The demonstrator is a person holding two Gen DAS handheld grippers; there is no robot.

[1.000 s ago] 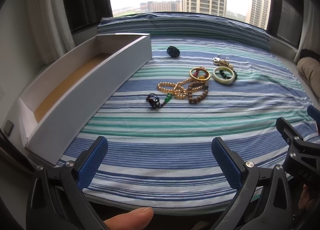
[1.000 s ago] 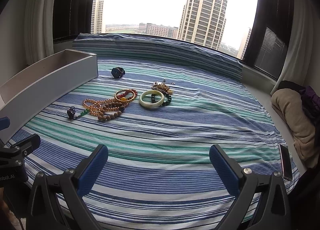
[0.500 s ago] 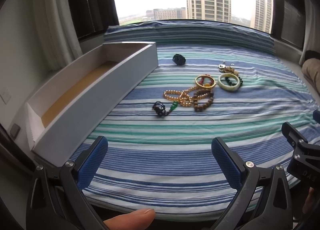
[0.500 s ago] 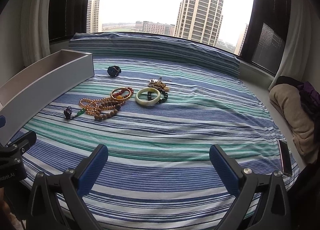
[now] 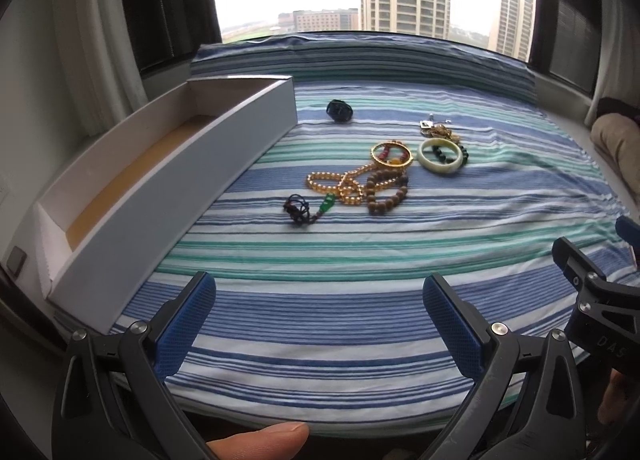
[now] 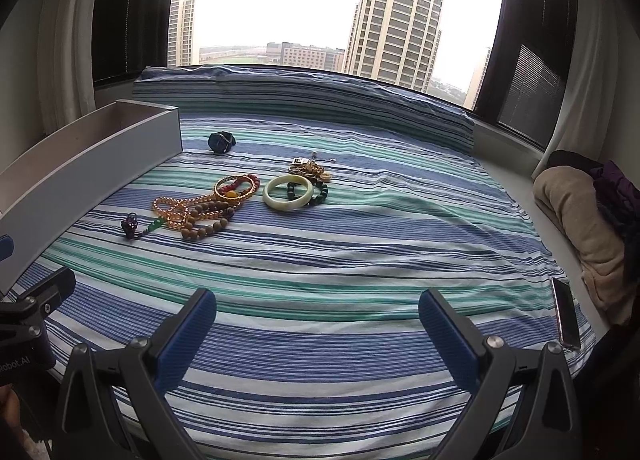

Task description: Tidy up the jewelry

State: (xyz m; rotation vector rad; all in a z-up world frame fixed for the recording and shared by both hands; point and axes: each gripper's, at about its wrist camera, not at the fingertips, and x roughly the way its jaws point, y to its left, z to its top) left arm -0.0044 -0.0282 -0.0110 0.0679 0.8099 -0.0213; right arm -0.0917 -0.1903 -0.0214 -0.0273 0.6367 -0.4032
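Two grippers, left (image 5: 318, 318) and right (image 6: 318, 320), gape empty; one pale bangle (image 5: 439, 150), one white box (image 5: 168, 180)

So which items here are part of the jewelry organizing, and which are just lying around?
Part of the job:
- white box
- pale jade bangle
- gold bangle
- amber bead strand
- brown wooden beads
- dark cord with green pendant
- dark watch
- small trinket pile

Lying about:
- phone
- folded blanket

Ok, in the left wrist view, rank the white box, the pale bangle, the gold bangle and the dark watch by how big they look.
1. White box, far largest.
2. Pale bangle.
3. Gold bangle, nearly alike, so unsure.
4. Dark watch, smallest, though farthest away.
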